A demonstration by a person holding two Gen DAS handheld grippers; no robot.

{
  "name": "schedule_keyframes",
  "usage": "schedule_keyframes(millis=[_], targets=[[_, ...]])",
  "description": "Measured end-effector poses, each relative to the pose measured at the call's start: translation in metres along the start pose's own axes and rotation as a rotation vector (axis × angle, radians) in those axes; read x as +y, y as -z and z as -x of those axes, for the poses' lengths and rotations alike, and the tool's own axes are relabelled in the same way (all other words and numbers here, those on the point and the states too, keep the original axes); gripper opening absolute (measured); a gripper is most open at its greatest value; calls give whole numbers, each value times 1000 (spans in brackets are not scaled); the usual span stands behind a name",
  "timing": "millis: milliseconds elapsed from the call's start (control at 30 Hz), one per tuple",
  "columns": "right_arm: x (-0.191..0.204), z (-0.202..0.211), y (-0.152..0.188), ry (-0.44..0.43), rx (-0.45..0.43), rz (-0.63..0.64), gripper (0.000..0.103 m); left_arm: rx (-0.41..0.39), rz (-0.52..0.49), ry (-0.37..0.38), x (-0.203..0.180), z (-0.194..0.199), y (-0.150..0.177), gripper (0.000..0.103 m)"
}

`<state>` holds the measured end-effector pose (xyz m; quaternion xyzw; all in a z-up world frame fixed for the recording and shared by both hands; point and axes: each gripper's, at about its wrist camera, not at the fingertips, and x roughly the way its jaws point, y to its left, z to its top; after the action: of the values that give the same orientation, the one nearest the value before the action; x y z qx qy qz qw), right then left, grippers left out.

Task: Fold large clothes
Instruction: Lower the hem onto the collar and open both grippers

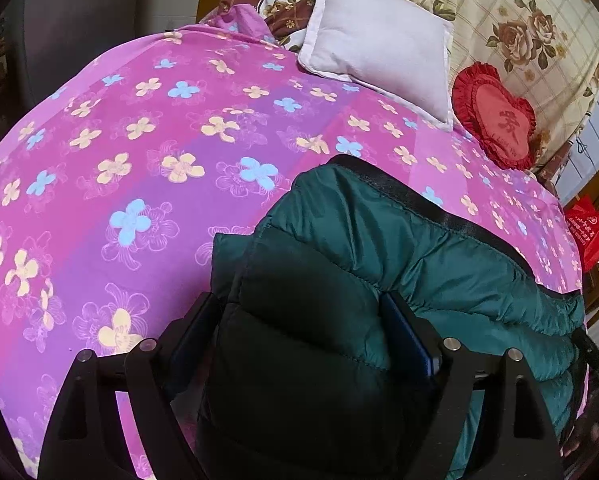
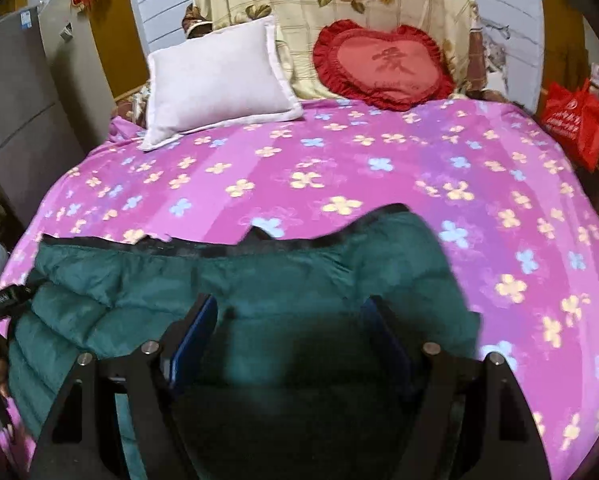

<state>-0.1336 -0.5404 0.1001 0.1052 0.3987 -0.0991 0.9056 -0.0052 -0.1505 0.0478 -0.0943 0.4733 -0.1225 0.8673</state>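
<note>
Partly folded at best, the green jacket [image 1: 399, 248] is bunched on the near part of the bed [image 1: 139, 184], with flattening and further folds judged as left to do. Puffy fabric is seen between the wide-spread jaws of the left gripper [image 1: 303, 320] and the right gripper [image 2: 291, 320], but whether it is pinched cannot be told. A pink floral sheet is spread on the bed, with a white pillow [image 2: 219, 80] and red heart cushion [image 2: 383, 64] kept at the head, a grey cabinet [image 2: 15, 112] to one side and a red bag [image 2: 575, 120] to the other.
</note>
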Motion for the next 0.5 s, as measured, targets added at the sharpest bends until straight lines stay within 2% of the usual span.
schedule_keyframes(millis=[67, 200, 300, 400, 500], targets=[[-12, -7, 1, 21, 21, -30, 79, -1, -1, -2, 0, -1, 0, 65], [-27, -32, 11, 1, 77, -111, 79, -1, 1, -3, 0, -2, 0, 67], [-18, -37, 13, 49, 75, -62, 80, 2, 5, -2, 1, -2, -1, 67], [-15, -29, 11, 57, 71, -64, 79, 4, 13, -2, 2, 3, -2, 64], [-10, -1, 9, 48, 7, -67, 79, -28, 16, 4, 1, 16, -4, 61]])
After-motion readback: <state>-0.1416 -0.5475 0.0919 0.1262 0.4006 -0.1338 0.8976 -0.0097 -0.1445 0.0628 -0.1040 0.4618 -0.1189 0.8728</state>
